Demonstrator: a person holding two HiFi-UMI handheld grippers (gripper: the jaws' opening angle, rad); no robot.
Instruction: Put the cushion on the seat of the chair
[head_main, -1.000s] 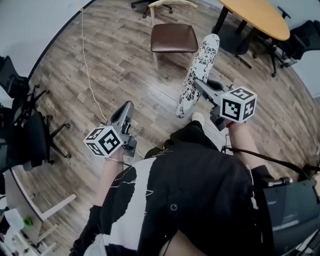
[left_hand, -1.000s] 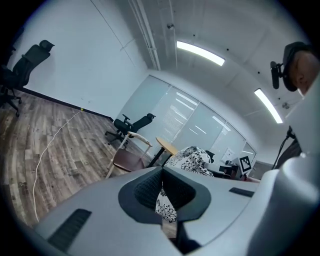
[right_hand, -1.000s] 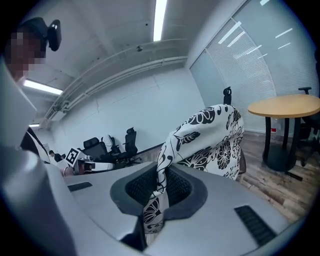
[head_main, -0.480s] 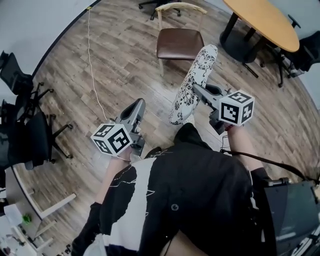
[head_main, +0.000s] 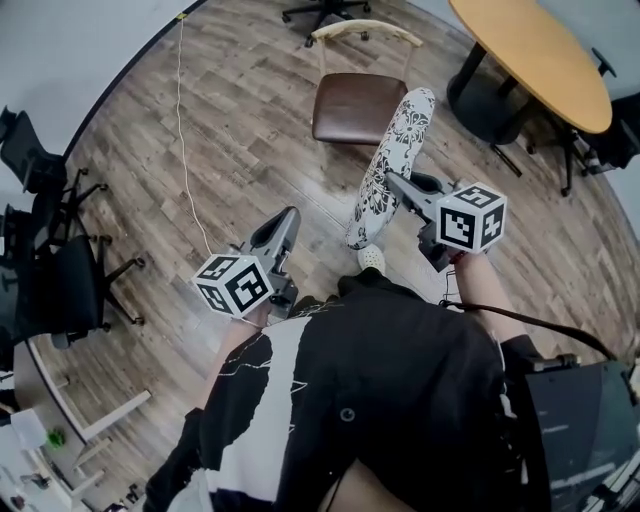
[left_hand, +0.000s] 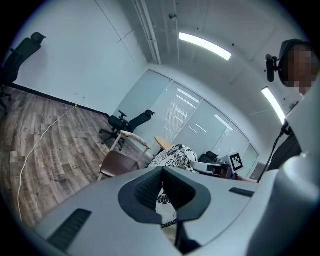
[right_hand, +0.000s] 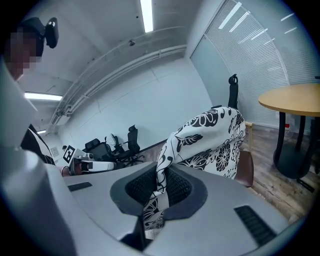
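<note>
While the cushion (head_main: 390, 165) hangs clear of the wooden floor (head_main: 200, 150), its near edge is pinched in the right gripper (head_main: 393, 181), whose jaws are clamped almost together on the patterned fabric. In the right gripper view the cloth runs up from between the pads and spreads out ahead. The cushion's long axis points away from that gripper toward the chair (head_main: 366, 30). Its far end shows beside the right front corner of the brown seat (head_main: 350, 108), not yet over it. The seat lies ahead and slightly left of the cushion, so the carry likely runs forward along that axis. The left gripper (head_main: 286, 222) has its jaws closed on nothing, further left and well apart from the chair.
</note>
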